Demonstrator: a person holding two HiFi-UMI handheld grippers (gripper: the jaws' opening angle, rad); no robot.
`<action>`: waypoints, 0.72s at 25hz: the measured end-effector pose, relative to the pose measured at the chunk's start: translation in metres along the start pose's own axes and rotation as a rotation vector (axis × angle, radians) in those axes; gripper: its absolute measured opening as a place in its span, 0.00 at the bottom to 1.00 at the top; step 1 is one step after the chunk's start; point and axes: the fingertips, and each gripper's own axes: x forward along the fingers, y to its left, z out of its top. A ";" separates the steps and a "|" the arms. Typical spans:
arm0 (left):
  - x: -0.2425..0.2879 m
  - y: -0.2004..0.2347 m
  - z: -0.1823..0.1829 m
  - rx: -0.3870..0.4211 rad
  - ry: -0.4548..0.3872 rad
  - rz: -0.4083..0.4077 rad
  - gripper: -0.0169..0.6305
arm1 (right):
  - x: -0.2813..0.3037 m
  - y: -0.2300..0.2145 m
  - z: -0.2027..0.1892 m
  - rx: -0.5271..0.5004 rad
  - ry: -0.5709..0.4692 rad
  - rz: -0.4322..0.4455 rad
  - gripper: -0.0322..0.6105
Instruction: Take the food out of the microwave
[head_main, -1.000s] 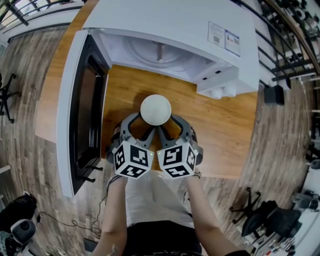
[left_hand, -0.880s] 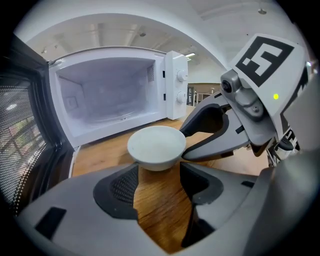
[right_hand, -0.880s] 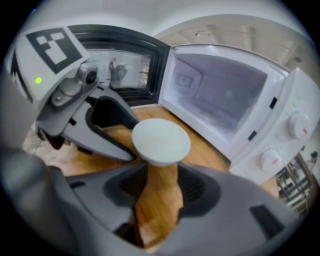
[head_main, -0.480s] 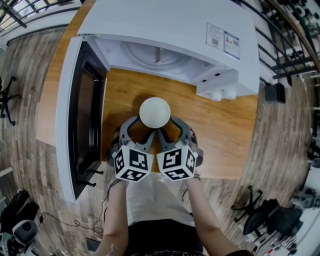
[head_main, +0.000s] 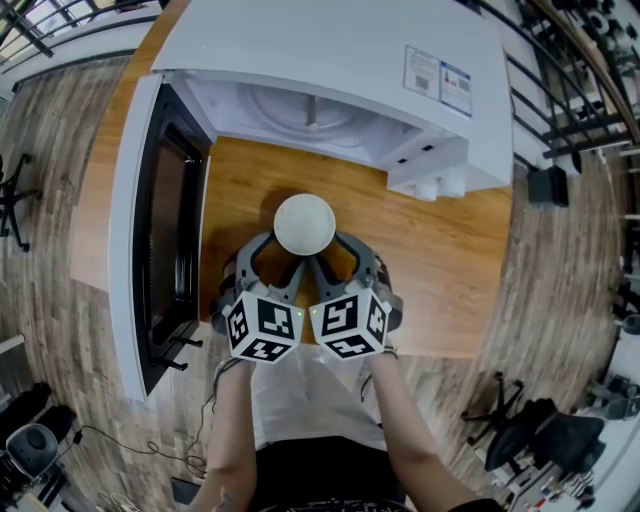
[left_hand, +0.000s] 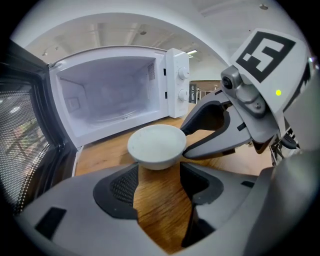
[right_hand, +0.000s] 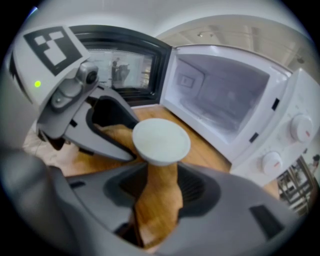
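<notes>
Hovering just before the open microwave (head_main: 330, 60), the white bowl (head_main: 304, 223) is pinched by fingers of left gripper (head_main: 280, 256) and right gripper (head_main: 332, 256).

Bowl (head_main: 304, 223) contents indiscernible; microwave label (head_main: 437, 78) print too small; door (left_hand: 25, 140) cut off in left gripper view.

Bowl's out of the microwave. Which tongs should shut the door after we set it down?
Left, probably. The open door hangs on the left, beside the left tongs; the right tongs sit across the bowl, toward the knobs. Both grip the bowl now.
</notes>
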 end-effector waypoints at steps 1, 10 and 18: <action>-0.001 -0.001 -0.002 0.006 0.003 0.007 0.47 | -0.001 0.000 0.000 0.002 -0.004 0.003 0.37; -0.028 0.005 -0.005 -0.025 -0.048 0.049 0.46 | -0.031 -0.013 0.009 0.099 -0.101 -0.021 0.29; -0.058 0.018 0.028 -0.086 -0.183 0.122 0.09 | -0.073 -0.031 0.035 0.325 -0.277 -0.015 0.11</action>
